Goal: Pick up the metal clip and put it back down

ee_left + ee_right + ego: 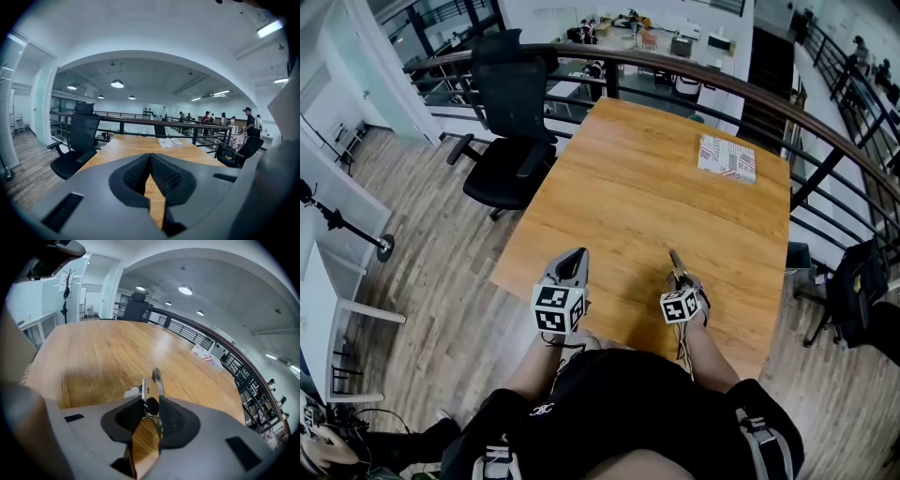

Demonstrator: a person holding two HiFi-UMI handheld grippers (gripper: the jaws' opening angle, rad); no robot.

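Observation:
The metal clip [153, 383] is a shiny silver spring clip that sticks forward out of my right gripper [151, 405], whose dark pads are shut on its rear end. In the head view the clip [676, 262] points away from me over the wooden table [637, 187], near the front edge, with the right gripper [681, 278] just behind it. I cannot tell whether the clip touches the tabletop. My left gripper [574, 259] hovers at the table's front left, with nothing in it. In its own view the left gripper [150, 157] has its jaw tips together.
A flat white box with red print [727, 157] lies at the table's far right. A black office chair [511, 112] stands off the far left corner. A dark curved railing [750, 94] runs behind the table. A black bag [855, 286] sits at the right.

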